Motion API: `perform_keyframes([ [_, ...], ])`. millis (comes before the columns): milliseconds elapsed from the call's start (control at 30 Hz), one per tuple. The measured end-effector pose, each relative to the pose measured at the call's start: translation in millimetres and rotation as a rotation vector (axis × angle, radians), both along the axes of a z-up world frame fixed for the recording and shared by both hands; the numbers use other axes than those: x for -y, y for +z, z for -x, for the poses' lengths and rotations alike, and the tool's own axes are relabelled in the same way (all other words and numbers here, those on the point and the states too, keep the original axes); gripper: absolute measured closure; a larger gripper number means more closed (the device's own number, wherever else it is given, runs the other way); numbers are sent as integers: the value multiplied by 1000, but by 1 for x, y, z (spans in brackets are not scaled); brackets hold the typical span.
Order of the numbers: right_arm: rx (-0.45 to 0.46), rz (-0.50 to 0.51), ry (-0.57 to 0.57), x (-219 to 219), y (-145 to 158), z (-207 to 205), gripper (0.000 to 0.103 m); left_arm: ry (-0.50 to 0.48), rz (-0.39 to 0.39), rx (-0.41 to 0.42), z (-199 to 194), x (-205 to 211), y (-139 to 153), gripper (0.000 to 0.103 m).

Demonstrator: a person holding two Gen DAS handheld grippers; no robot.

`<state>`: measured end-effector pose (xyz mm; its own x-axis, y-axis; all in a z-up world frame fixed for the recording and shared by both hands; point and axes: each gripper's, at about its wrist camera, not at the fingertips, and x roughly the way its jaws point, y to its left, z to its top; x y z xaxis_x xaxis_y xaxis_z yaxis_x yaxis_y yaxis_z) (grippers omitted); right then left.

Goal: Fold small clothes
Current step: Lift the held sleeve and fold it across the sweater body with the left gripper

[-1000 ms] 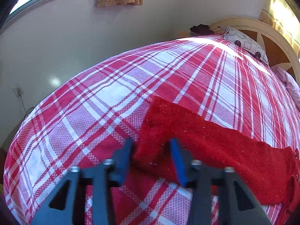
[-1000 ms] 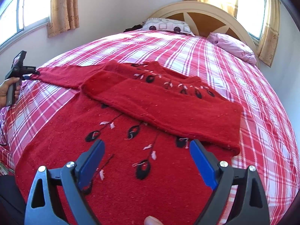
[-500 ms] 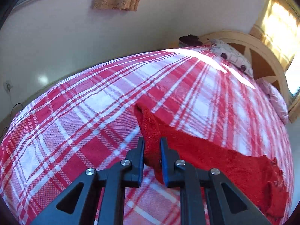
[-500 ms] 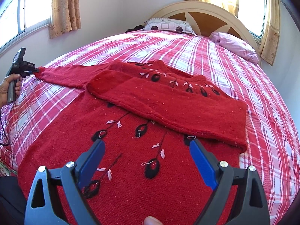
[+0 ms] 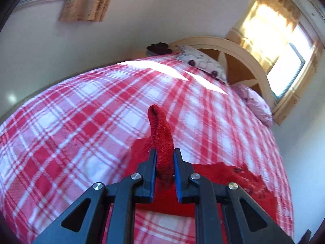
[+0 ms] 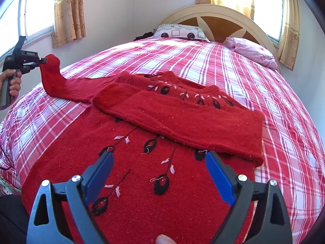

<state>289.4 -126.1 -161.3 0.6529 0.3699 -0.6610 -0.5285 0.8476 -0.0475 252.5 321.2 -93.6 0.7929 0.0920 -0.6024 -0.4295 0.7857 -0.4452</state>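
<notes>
Sweater (image 6: 162, 183) has one sleeve folded across; left claw (image 5: 165, 162) grips the other cuff (image 5: 160, 132), right claw (image 6: 160, 174) gapes empty.

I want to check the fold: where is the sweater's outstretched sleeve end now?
In the right wrist view it is at far left, the sleeve cuff pinched in the left tool and raised off the plaid bedspread.

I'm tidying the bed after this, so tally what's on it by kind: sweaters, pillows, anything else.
Red sweater: 1
Pillows: 2, patterned pillow and pink pillow
Dark item by the headboard, too small to identify: 1
Total: 4
</notes>
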Motion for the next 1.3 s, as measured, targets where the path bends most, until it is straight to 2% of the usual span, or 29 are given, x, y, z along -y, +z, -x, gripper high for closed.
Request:
perform_keyframes([
  [267, 4, -25, -21, 14, 1, 2, 9, -184, 39, 82, -35, 83, 24, 88],
  [600, -13, -49, -49, 39, -5, 0, 9, -333, 49, 97, -69, 161, 34, 88],
  [1000, -31, -97, -82, 64, -13, 0, 9, -397, 63, 67, -89, 221, 27, 88],
  [1300, -35, -122, -104, 77, -14, -1, 9, -478, -41, 12, -111, 292, -6, 87],
])
